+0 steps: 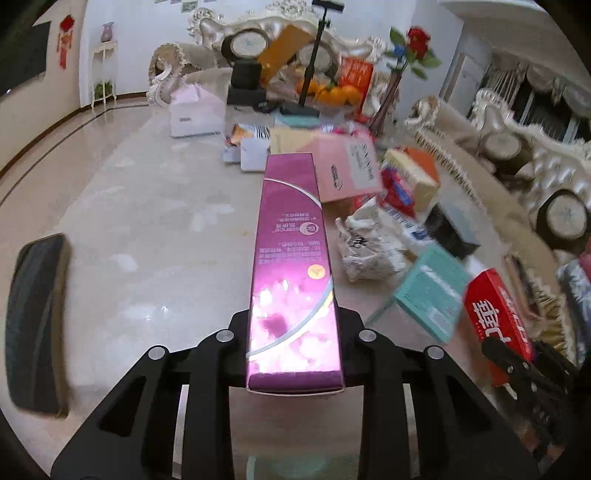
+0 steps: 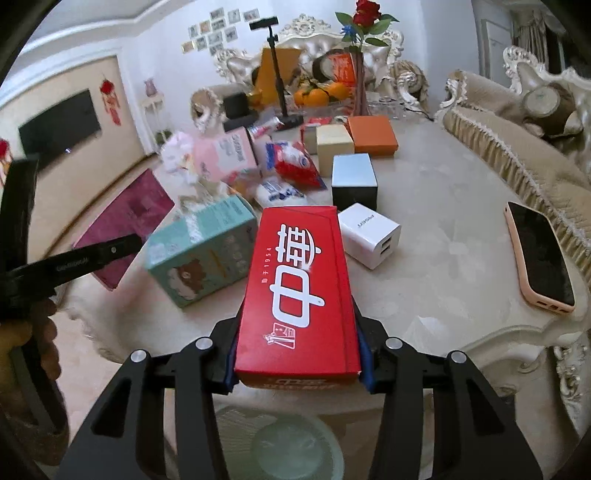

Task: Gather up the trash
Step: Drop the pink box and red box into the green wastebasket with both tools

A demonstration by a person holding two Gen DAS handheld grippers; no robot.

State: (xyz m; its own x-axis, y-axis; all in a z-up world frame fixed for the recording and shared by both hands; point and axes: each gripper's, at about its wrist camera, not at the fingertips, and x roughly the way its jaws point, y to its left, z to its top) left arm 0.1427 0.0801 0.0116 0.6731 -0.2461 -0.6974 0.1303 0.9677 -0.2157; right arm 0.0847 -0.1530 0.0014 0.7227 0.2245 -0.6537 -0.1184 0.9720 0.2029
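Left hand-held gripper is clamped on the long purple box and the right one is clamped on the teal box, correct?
Not quite. The right hand-held gripper is clamped on the red box, as the right wrist view shows; the teal box sits on the table beside it. The left hand-held gripper does hold the long purple box.

A pale marble-look table (image 2: 443,229) with a carved cream edge fills the middle of both views, glossy with daylight reflections. At the top centre stands an ornate sofa (image 1: 258,26) with a silver-cream carved frame and round cushions. A matching sofa (image 2: 517,140), fringed in beige, runs down the right side. In the upper left of the right wrist view a dark television (image 2: 59,125) hangs on a beige wall panel, a red knot ornament (image 2: 110,99) beside it, and small photographs (image 2: 214,31) dot the white wall. The shiny tiled floor (image 1: 55,122) shows at the left, with a small white stand bearing a vase (image 1: 107,31).
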